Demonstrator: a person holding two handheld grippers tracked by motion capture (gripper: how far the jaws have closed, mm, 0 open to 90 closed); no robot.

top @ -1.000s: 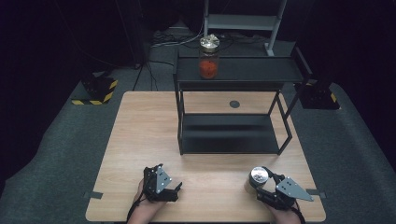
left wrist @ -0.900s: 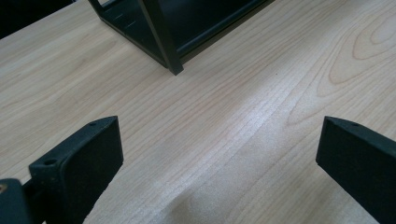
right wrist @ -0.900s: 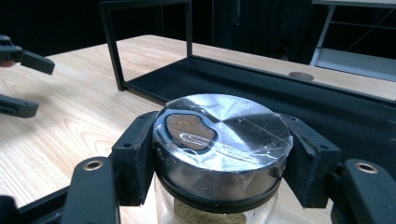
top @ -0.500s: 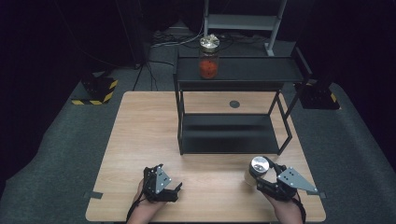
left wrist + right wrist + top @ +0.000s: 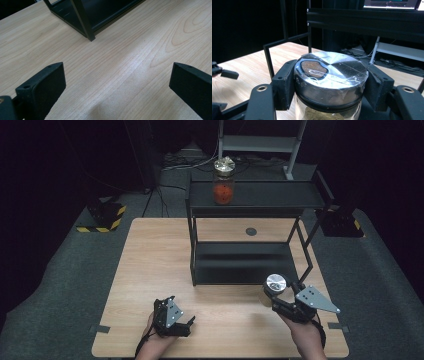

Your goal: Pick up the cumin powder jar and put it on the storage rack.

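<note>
- While the left gripper (image 5: pixel 191 322) rests low on the light wooden table (image 5: pixel 150 260) at the near left, its black jaws stand wide apart with bare wood grain between them; it holds nothing.
- Ahead of it and to its right stands the black metal two-tier shelf rack (image 5: pixel 250 200); in the left gripper view the rack's near corner post (image 5: pixel 85 22) is well apart from the pads.
- On the rack's top tier, toward its left end, sits an upright clear glass jar with red contents and a silver lid (image 5: pixel 223 185).
- At the near right, the right gripper (image 5: pixel 270 295) is clamped on a second clear glass jar with a shiny silver lid (image 5: pixel 331 72). The pads (image 5: pixel 284 85) press on opposite sides just under the lid rim.
- This jar stands upright, its long axis vertical, its bottom hidden. It sits just in front of the rack's right front leg (image 5: pixel 307 255).
- Key relation: the rack lies beyond and left of the held jar. Both tiers are open toward the person.
- Judgement: the right hand is much the nearer to the rack and already loaded. Placing calls for carrying the jar forward and leftward, clear of that front leg.
</note>
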